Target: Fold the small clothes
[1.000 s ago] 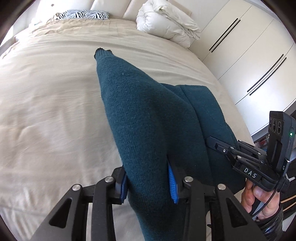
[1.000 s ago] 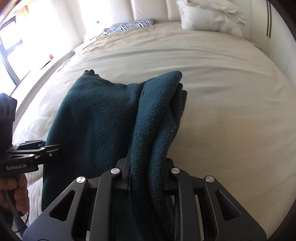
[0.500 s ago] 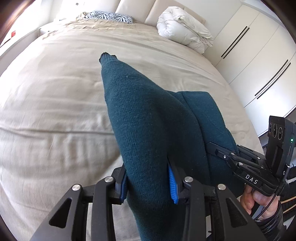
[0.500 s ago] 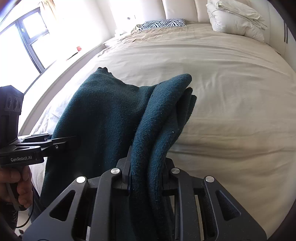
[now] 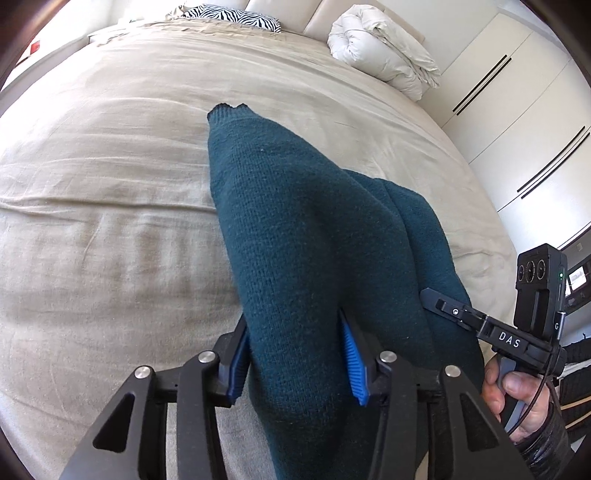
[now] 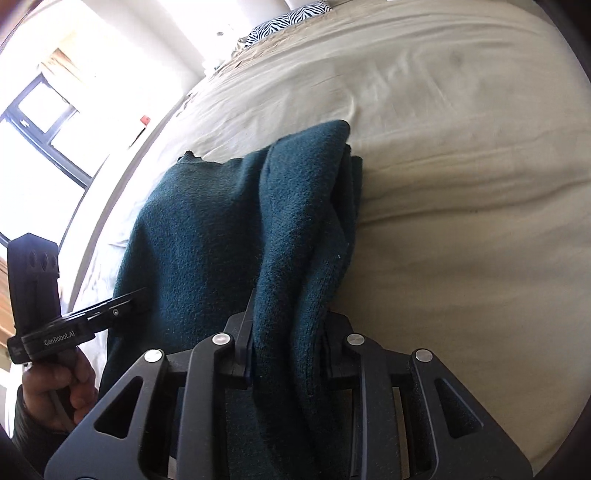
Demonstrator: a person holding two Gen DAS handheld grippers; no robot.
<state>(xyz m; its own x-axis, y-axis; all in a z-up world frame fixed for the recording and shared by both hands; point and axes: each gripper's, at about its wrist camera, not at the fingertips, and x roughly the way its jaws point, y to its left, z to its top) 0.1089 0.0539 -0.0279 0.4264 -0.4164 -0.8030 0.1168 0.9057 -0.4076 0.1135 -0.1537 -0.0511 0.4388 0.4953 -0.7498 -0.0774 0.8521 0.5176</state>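
Over the bed [image 5: 110,221], sweater [image 5: 303,258] hangs doubled between my two grips: left hand-held gripper [image 5: 295,362] clamps one edge, right hand-held gripper [image 6: 288,350] pinches the bunched other, keeping layers aligned for laying down.

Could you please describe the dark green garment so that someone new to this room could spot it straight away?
Start at the wide bed with its beige sheet. At its near edge lies the sweater, gripped by both the left gripper and the right gripper. It is the only dark teal knit here, unlike the white duvet and zebra pillow.
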